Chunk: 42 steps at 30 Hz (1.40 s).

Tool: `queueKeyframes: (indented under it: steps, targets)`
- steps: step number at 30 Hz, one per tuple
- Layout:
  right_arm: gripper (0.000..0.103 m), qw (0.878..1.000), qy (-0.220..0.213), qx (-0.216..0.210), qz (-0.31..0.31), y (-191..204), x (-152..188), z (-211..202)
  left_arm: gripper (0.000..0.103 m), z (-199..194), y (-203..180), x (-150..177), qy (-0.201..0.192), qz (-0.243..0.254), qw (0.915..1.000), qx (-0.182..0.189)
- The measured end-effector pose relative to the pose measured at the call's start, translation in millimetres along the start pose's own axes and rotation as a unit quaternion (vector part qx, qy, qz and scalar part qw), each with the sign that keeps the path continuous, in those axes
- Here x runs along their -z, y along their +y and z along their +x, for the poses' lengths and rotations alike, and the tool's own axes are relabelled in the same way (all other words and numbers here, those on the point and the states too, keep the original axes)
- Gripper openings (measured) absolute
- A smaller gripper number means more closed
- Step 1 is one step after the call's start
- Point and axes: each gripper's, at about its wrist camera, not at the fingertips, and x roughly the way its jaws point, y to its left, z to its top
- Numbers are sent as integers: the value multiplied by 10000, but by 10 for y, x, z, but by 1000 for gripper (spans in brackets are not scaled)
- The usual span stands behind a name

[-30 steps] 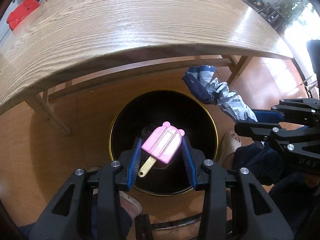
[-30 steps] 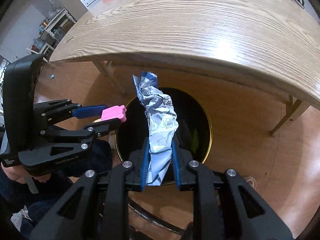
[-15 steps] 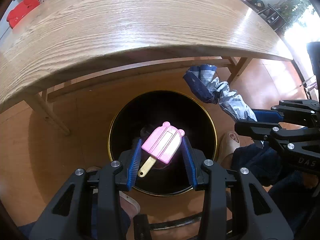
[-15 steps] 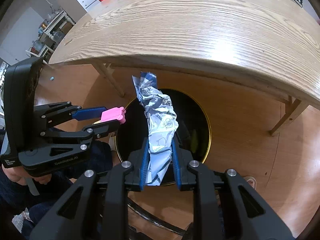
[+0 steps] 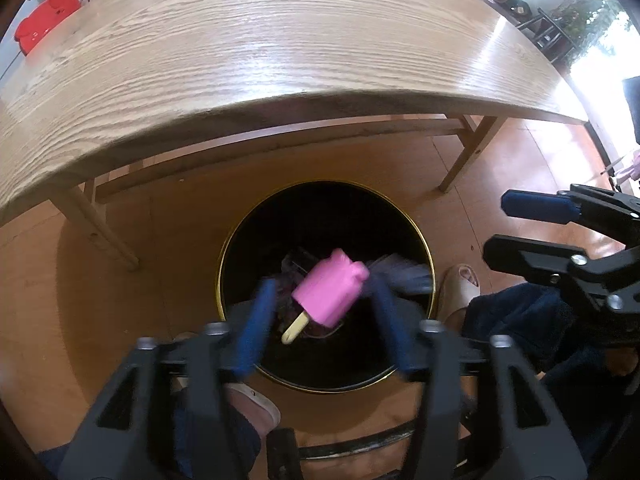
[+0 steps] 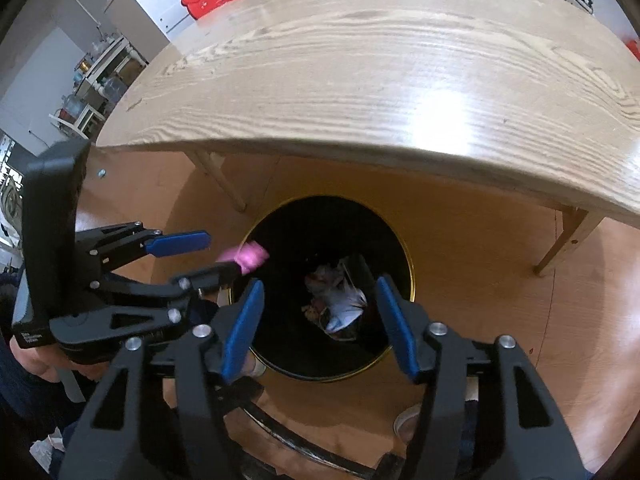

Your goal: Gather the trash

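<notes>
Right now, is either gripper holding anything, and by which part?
Nothing is held. The right gripper is open and empty. The left gripper is open too; the pink popsicle toy sits blurred between its fingers, touching neither, above the bin.

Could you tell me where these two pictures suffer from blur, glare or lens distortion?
Left wrist view: the left gripper and the pink ice-lolly toy are smeared by motion, while the table is sharp but bowed by the fisheye. Right wrist view: the right gripper is crisp, a bright glare patch sits on the table, and the bin interior is very dark.
</notes>
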Motion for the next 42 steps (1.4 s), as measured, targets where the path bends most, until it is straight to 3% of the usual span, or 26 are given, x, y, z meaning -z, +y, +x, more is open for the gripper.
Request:
queueKeyframes:
  steps: [3, 9, 19, 27, 33, 38, 42]
  targets:
    - [65, 10000, -52, -4, 53, -15, -14, -25, 80, -18, -11, -5, -76, -2, 10000, -12]
    - [69, 9999, -64, -41, 65, -29, -12, -40, 89, 2, -15, -3, -33, -6, 10000, -11]
    - [74, 9992, -384, -83, 72, 22, -32, -212, 91, -67, 36, -15, -123, -143, 9998, 24]
    - [82, 9939, -1095, 51, -94, 94, -104, -551, 91, -488, 64, -71, -819, -191, 9964, -70]
    - [91, 9862, -1618, 322, -137, 131, -288, -824, 91, -897, 137, -252, -1279, -300, 9910, 238]
    - [96, 9787, -1920, 721, -122, 148, -596, -1040, 91, -1275, 97, -627, -1708, 165, 9848, -259]
    - [96, 9709, -2182, 983, 18, 48, -978, -1220, 95, -1457, 232, -1045, -2049, 48, 9763, -695]
